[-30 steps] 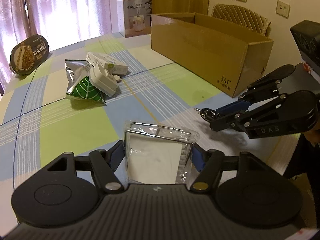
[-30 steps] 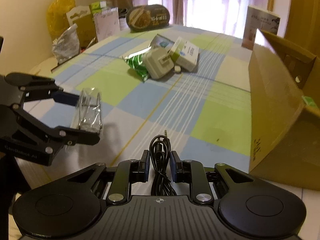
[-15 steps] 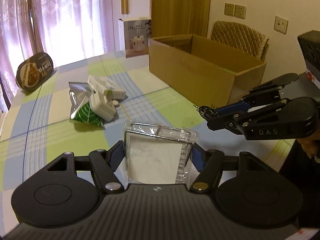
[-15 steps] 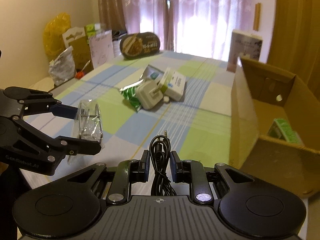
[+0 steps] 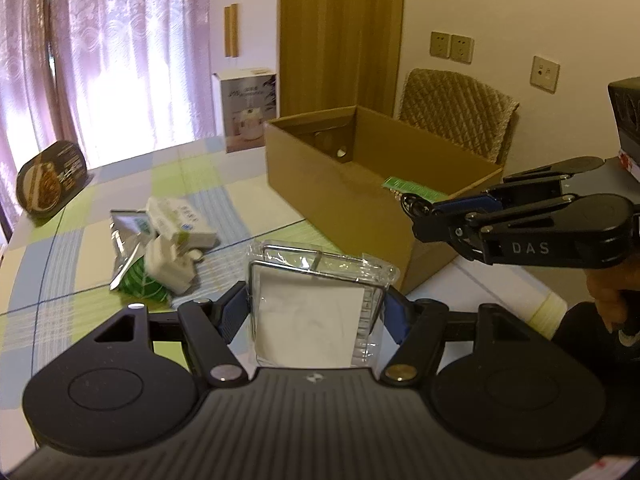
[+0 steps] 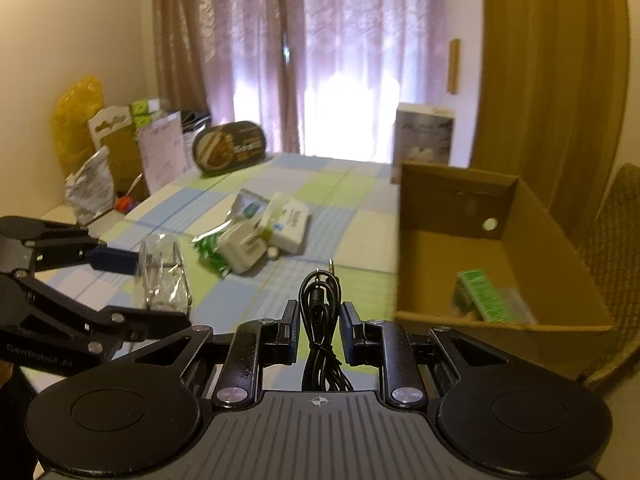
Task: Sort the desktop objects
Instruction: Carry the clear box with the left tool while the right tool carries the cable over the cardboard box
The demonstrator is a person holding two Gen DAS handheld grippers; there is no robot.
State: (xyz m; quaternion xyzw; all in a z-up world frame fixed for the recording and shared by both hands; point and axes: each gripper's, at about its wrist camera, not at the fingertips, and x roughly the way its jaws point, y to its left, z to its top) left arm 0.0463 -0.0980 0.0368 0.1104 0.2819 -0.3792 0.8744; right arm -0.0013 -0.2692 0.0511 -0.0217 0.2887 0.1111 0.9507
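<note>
My left gripper [image 5: 316,312] is shut on a clear plastic packet [image 5: 316,300] with a white card and a metal frame inside, held above the table. The same packet [image 6: 162,276] shows edge-on in the right wrist view. A coiled black audio cable [image 6: 320,304] sits in my right gripper [image 6: 319,326], which is shut on it and raised beside the near end of the open cardboard box [image 6: 496,248]. That right gripper [image 5: 420,212] hangs at the box's near corner in the left wrist view. A green packet [image 6: 484,296] lies inside the box [image 5: 340,172].
On the checked tablecloth [image 5: 72,248] lie a white charger [image 5: 172,268], a green-and-silver pouch [image 5: 132,248] and a white carton [image 5: 180,224]. A dark oval pack [image 5: 52,176] and a white appliance box [image 5: 246,108] stand at the far edge. A padded chair [image 5: 456,116] stands behind the box.
Both grippers have risen with their loads and the views have tilted up. The inside of the box, with the green packet in it, has come into sight.
</note>
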